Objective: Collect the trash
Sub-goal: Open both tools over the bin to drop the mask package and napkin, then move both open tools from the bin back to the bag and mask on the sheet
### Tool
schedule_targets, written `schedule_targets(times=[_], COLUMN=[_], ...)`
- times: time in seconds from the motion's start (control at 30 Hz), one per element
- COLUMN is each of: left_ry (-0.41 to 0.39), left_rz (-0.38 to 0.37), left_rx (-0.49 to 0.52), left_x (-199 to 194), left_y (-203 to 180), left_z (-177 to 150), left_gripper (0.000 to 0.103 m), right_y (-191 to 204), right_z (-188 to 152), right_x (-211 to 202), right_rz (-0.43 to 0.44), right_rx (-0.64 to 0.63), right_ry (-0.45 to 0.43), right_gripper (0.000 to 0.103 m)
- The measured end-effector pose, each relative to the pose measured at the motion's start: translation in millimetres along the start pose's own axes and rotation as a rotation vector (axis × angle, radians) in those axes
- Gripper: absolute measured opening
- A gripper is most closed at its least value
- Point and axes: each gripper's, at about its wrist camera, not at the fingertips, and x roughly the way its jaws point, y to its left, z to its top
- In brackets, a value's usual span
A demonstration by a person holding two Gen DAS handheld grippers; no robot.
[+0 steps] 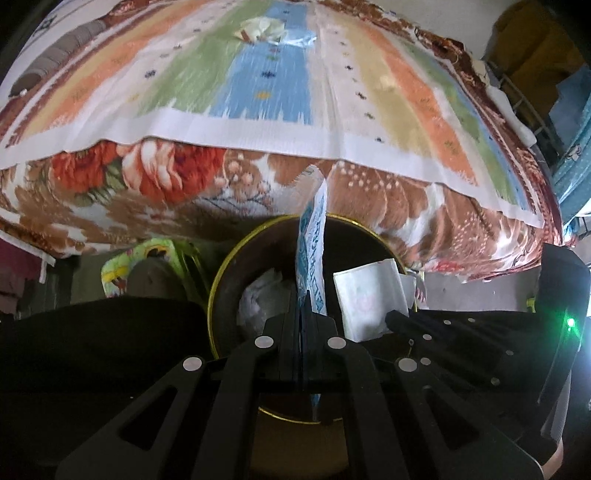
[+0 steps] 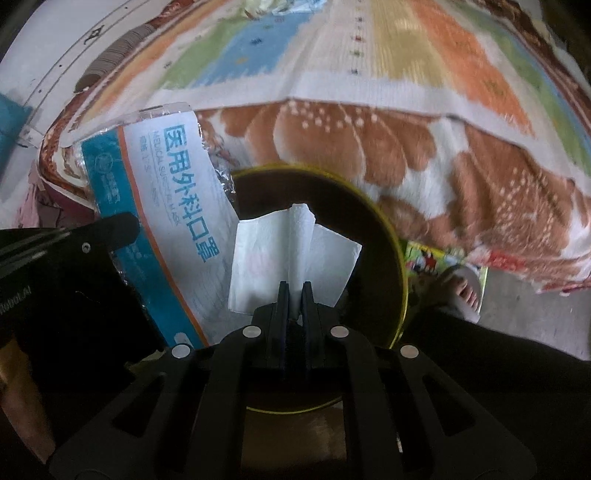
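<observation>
The thin, glossy mask wrapper point(image 1: 312, 243) stands edge-on, pinched in my left gripper point(image 1: 303, 314); my right gripper point(image 2: 294, 295) clamps a soft folded white tissue point(image 2: 295, 251). Both hang just over the round, dark, gold-rimmed bin point(image 2: 399, 258) directly below my fingers, I judge for dropping. More crumpled litter point(image 1: 266, 31) lies far ahead on the striped woven mat point(image 1: 184, 74).

My left tongs point(image 1: 308, 314) and right tongs point(image 2: 294, 295) hang side by side over the bin point(image 2: 391, 251), which stands on the floor just before the bed point(image 1: 184, 192). The mask wrapper point(image 2: 166, 192) sits in the left pair, the folded tissue point(image 2: 295, 254) in the right. More scraps point(image 1: 266, 31) lie far back on the bed's mat point(image 1: 221, 74). Crumpled paper point(image 1: 258, 295) lies in the bin.
</observation>
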Motion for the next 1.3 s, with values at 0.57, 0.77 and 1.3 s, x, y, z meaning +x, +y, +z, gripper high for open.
schedule_targets(times=[0.57, 0.77, 1.3], left_ry=[0.042, -0.03, -0.205], left_rz=[0.015, 0.012, -0.003], left_rx=[-0.049, -0.064, -0.026], left_x=[11, -7, -57], left_y=[8, 13, 25], left_z=[2, 13, 79], left_gripper=[0.04, 0.05, 0.085], right_y=[-11, -9, -4], right_z=[4, 10, 71], right_x=[-5, -20, -65], right_rz=[0.021, 0.036, 0.03], right_rx=[0.064, 0.046, -0.041], right_ry=[-0.012, -0.063, -0.222], right_gripper=[0.038, 0.046, 0.074])
